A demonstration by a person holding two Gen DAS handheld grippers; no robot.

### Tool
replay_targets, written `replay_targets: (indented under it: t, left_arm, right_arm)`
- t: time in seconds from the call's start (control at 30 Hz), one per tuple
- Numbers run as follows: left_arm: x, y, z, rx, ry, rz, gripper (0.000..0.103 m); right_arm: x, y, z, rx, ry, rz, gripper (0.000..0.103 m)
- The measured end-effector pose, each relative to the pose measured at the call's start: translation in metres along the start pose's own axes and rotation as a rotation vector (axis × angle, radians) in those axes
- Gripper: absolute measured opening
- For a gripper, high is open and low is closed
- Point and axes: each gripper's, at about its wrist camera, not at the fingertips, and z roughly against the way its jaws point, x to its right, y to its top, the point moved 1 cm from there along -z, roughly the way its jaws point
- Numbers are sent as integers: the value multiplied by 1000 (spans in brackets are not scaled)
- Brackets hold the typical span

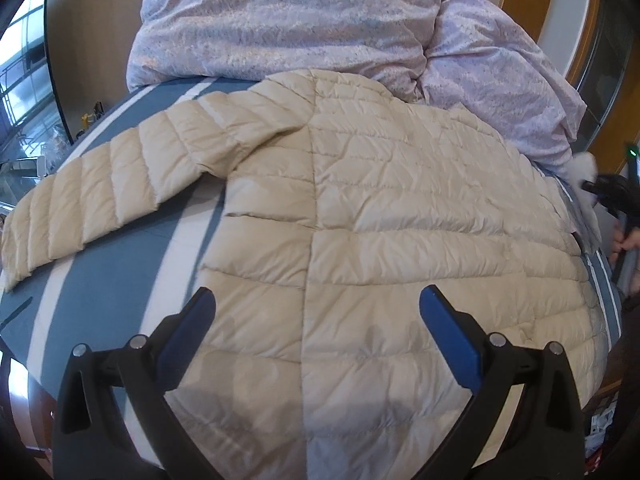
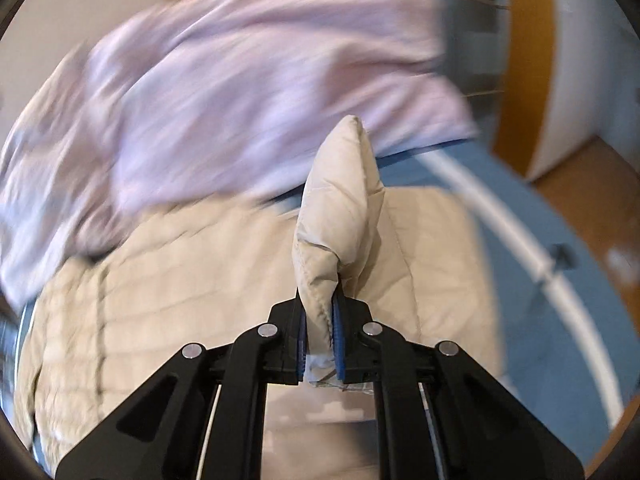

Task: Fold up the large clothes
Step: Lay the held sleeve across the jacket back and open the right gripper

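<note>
We see a cream quilted jacket [image 1: 380, 216] spread flat on a bed [image 1: 100, 292] covered with a blue sheet striped in white. Its body fills the middle of the left wrist view, and one sleeve [image 1: 92, 200] stretches out flat toward the left edge of the picture, lying across the stripes. Behind the jacket, at the far side of the bed, a lilac patterned duvet [image 1: 280, 20] is heaped up, its lower edge touching the top of the jacket.

Our left hand-held gripper [image 1: 318, 304] hangs above the near part of the jacket with its blue-padded fingers [image 1: 448, 336] spread wide and nothing between them; we cannot tell whether they touch the fabric below.

Our right hand-held gripper [image 2: 320, 332] is clamped tight on a bunched fold of the jacket [image 2: 340, 216], which sticks up past the fingertips as a puffy cream peak. The rest of the jacket lies on the bed below it, with the duvet [image 2: 240, 100] blurred beyond. In the left wrist view the right hand-held gripper [image 1: 612, 192] shows at the far right edge, dark and partly cut off, beside the jacket's right side, with fingers of a hand [image 1: 628, 244] just under it.

A wooden floor [image 2: 592, 208] shows past the bed's edge.
</note>
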Motion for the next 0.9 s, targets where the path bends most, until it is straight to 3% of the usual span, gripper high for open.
replay_targets:
  t: [0.23, 0.6, 0.63, 0.73, 0.8, 0.9]
  left_arm:
    - [-17, 1, 11, 23, 17, 26, 101]
    - [-36, 10, 18, 47, 60, 56, 101]
    - [-38, 11, 19, 51, 68, 57, 101]
    - [-44, 17, 20, 55, 102, 58, 101]
    - [-51, 20, 20, 57, 130, 61, 101]
    - [-67, 24, 19, 61, 167, 85, 101]
  right_arm:
    - [-124, -36, -31, -106, 121, 148, 11]
    - [-236, -66, -23, -169, 290, 285, 12]
    - [-243, -68, -22, -180, 305, 299, 16]
    - [-253, -70, -15, -205, 374, 341, 49]
    - [-249, -62, 7, -114, 397, 358, 53]
    - [-222, -39, 30, 27, 365, 281, 70]
